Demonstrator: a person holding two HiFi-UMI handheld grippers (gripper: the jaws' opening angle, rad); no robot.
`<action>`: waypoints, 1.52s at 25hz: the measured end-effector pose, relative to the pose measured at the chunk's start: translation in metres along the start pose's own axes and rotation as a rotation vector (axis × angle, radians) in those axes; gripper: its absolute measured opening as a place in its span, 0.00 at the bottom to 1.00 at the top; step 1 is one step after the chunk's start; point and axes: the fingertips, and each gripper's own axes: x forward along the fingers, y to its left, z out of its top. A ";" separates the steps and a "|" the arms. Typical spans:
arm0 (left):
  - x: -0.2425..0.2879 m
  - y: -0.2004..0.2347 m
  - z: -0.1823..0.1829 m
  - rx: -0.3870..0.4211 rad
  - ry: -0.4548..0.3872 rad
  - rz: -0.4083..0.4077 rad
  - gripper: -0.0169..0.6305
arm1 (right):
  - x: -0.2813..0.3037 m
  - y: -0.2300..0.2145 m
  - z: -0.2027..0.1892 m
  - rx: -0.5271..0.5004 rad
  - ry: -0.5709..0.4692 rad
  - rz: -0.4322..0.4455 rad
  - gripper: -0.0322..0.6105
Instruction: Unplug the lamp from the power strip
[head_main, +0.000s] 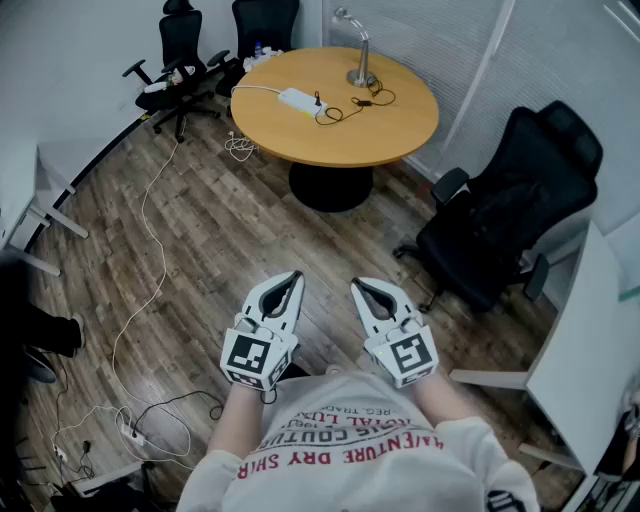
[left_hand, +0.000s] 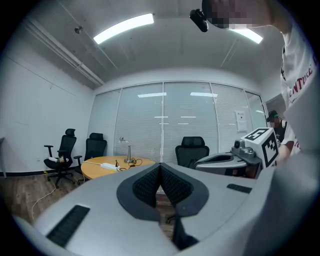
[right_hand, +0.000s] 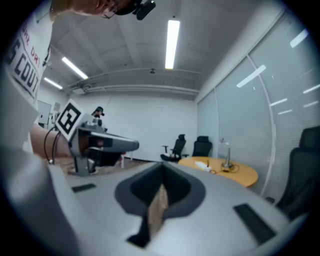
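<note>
A round wooden table (head_main: 400, 125) stands far ahead across the room. On it lie a white power strip (head_main: 297, 99) and a silver desk lamp (head_main: 358, 60), with a black cord (head_main: 345, 105) looping between them. My left gripper (head_main: 291, 283) and right gripper (head_main: 364, 291) are held side by side close to my chest, far from the table. Both are shut with nothing between the jaws. The left gripper view shows the table (left_hand: 100, 171), the strip (left_hand: 108, 165) and the lamp (left_hand: 128, 150) small in the distance. In the right gripper view the lamp (right_hand: 227, 153) is equally small.
A black office chair (head_main: 510, 210) stands to the right of the table, and two more chairs (head_main: 180, 45) at the back left. A white cable (head_main: 150, 240) runs over the wooden floor to a second strip (head_main: 130, 432). White desks (head_main: 590, 340) flank both sides.
</note>
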 end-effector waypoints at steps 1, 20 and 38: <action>0.001 0.001 -0.001 -0.001 0.001 -0.001 0.06 | 0.001 -0.001 -0.001 0.003 0.002 -0.001 0.09; 0.027 0.059 -0.025 -0.024 0.072 -0.023 0.06 | 0.059 -0.016 -0.037 0.100 0.123 -0.089 0.10; 0.099 0.300 -0.003 0.004 0.106 -0.193 0.06 | 0.289 -0.027 -0.007 0.173 0.166 -0.270 0.10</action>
